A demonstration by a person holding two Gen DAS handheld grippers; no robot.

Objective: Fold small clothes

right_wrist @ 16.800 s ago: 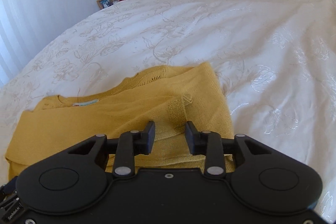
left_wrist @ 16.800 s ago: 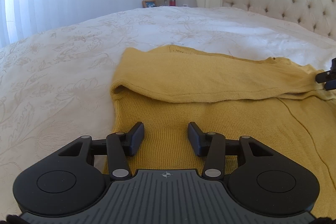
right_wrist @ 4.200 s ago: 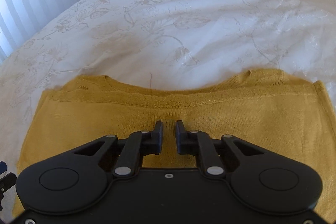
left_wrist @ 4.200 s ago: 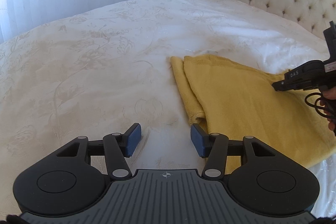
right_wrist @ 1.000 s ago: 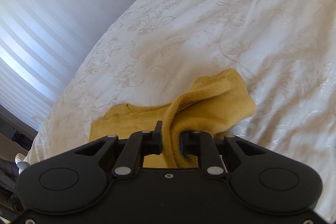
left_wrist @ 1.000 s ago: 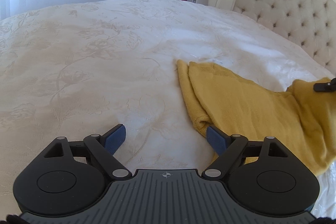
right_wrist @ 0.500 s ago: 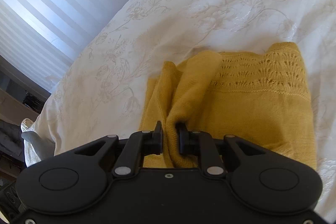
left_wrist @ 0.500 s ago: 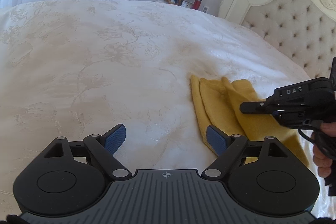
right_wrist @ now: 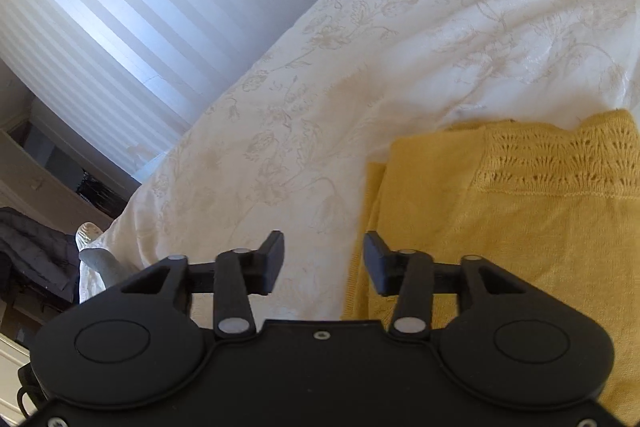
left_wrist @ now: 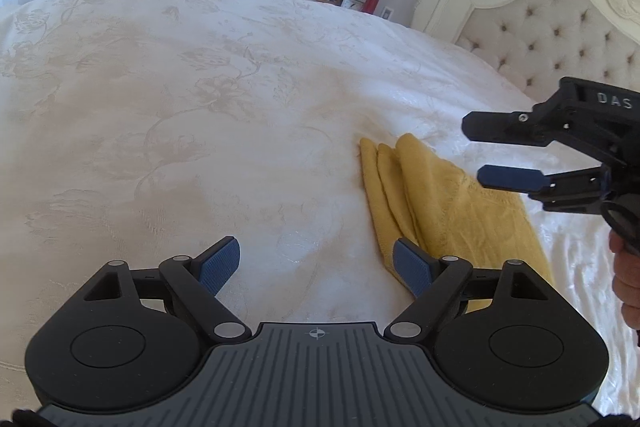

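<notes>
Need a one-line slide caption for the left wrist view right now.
Folded yellow knit top lying on the white bedspread, with the open right gripper above it and the open left gripper empty alongside.

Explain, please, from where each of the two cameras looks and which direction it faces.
Left wrist: sits on the left gripper, looks across the bed toward the headboard; its own open fingers, the right gripper and a hand show.
Right wrist: sits on the right gripper, looks over the bed's edge toward a striped wall; its fingers, which have just been opening, show with nothing between them.
Shared: the folded yellow sweater on the bed.
</notes>
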